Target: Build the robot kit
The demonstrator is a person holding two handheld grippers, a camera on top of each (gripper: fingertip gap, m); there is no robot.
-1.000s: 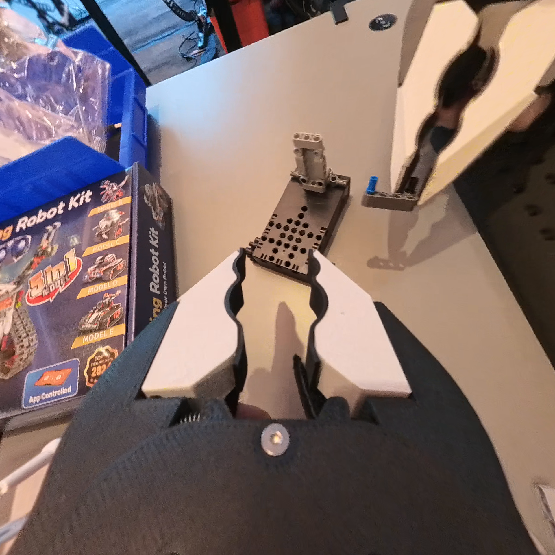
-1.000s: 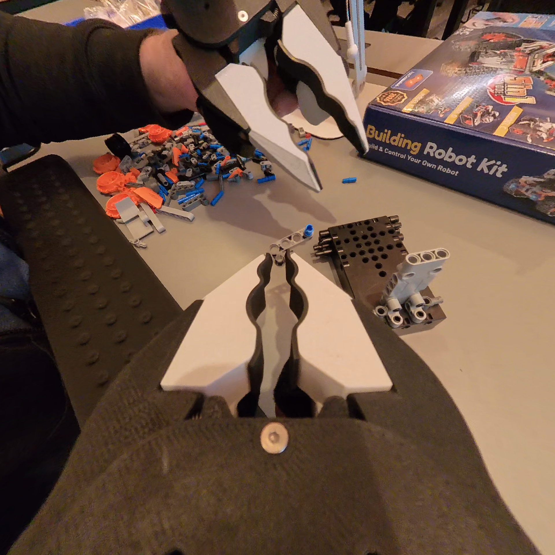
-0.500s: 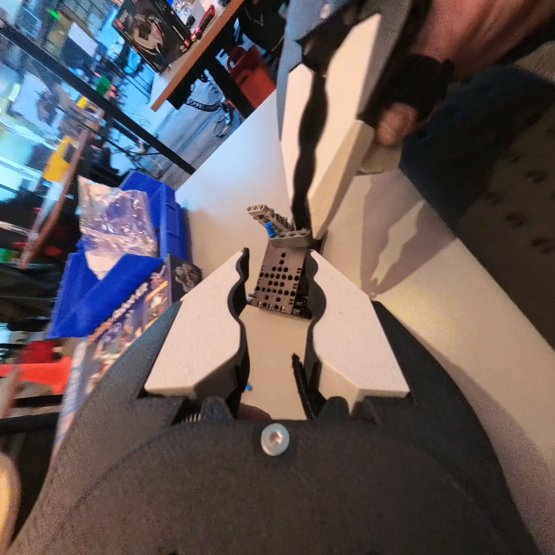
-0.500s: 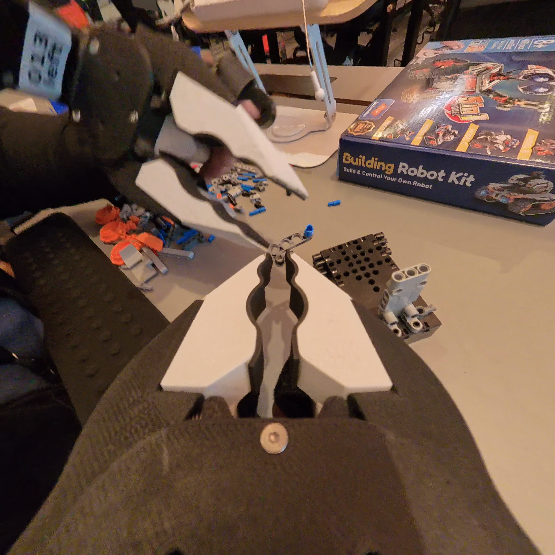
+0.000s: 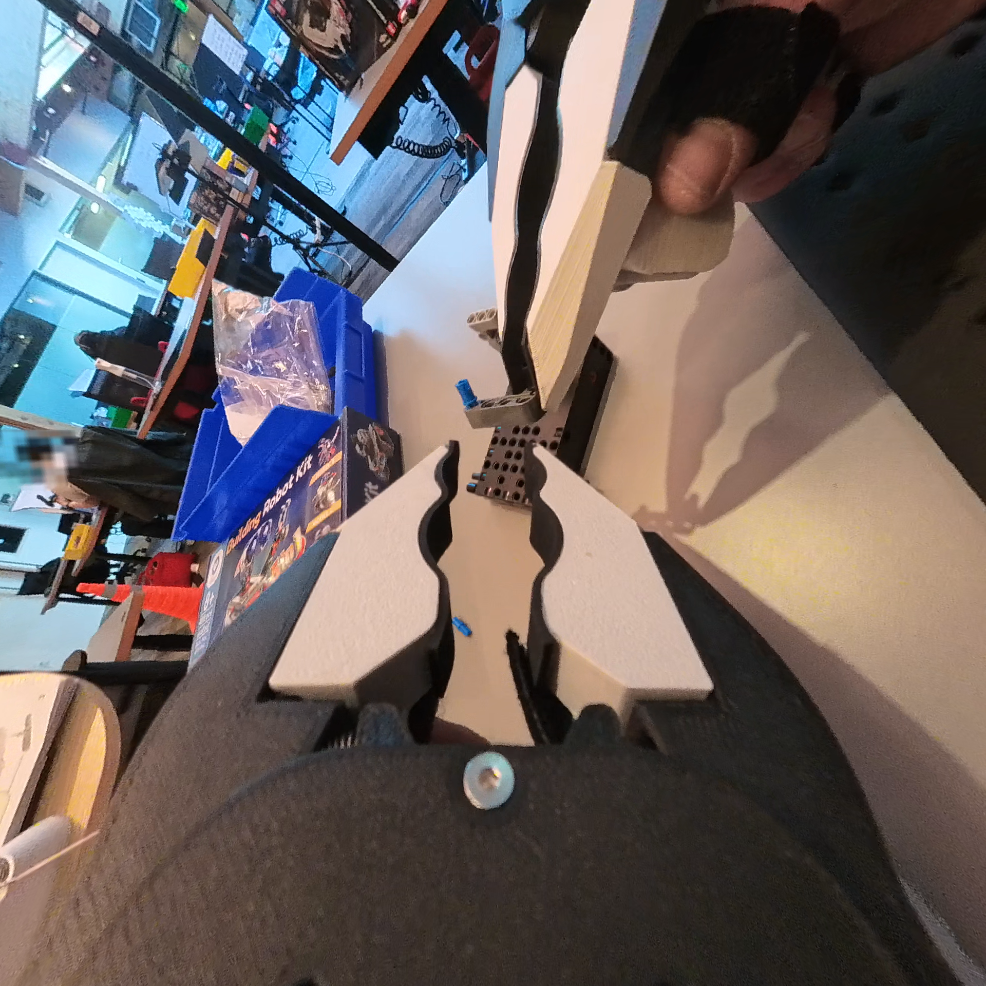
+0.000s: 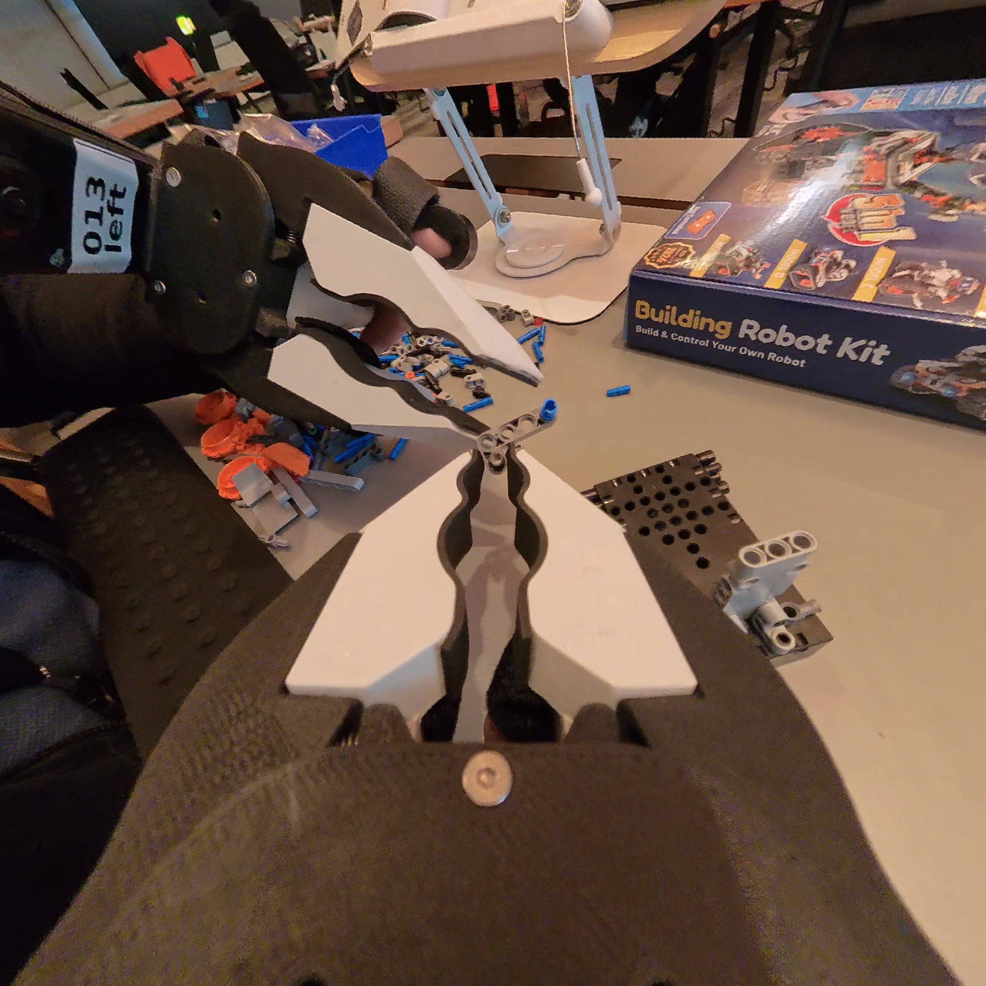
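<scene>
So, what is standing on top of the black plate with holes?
On the far end of the black plate stands a light grey assembly of beams with pins. Which holes it plugs into is hidden underneath it. The rest of the plate's top is bare.

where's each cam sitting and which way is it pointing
Left wrist view: on the left tongs, rolled sideways, facing the black perforated plate; right tongs and a fingertip above.
Right wrist view: on the right tongs, facing across the table; gloved hand with left tongs at left.
Shared: the grey beam with blue pin, plate, kit box.
</scene>
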